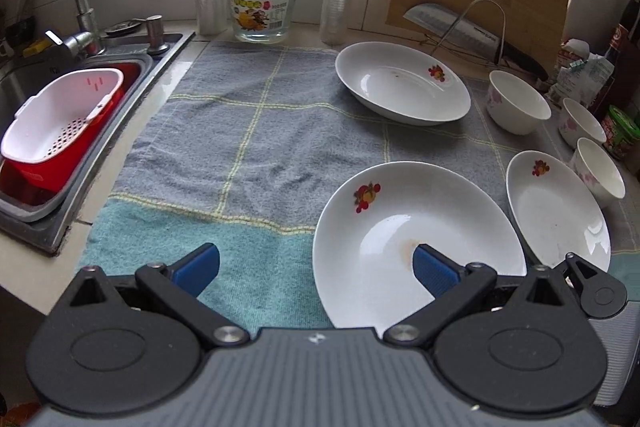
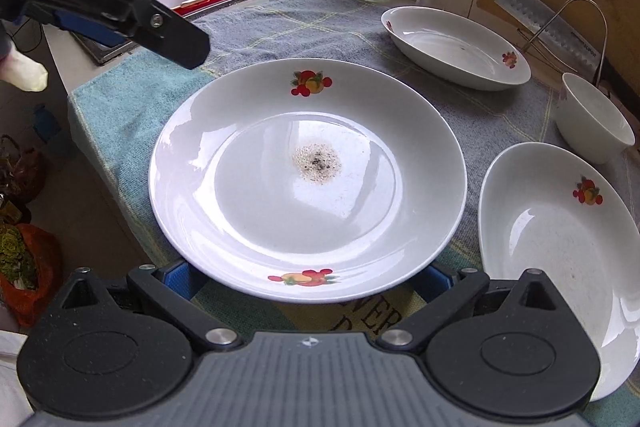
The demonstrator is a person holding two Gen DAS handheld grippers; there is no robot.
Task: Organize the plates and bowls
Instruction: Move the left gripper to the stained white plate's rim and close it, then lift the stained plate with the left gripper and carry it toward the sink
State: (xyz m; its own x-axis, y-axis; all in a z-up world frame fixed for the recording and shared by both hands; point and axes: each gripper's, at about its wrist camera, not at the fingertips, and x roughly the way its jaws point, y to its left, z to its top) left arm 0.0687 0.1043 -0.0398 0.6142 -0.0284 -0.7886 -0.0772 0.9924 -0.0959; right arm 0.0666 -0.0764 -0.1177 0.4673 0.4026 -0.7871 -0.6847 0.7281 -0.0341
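While the right gripper [image 2: 308,281] stands spread wide, the round plate [image 2: 308,179] lies flat just ahead, its near rim between the fingers. The left gripper [image 1: 316,269], likewise released, hovers with that plate [image 1: 416,247] to its front-right

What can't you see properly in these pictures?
- Right claw, right wrist view: the big plate hides its fingertips.
- Near plate, left wrist view: the left claw covers its front rim.
- Right-hand plate, right wrist view: the claw's body covers its lower corner.
- Knife, left wrist view: its label is too small to read.
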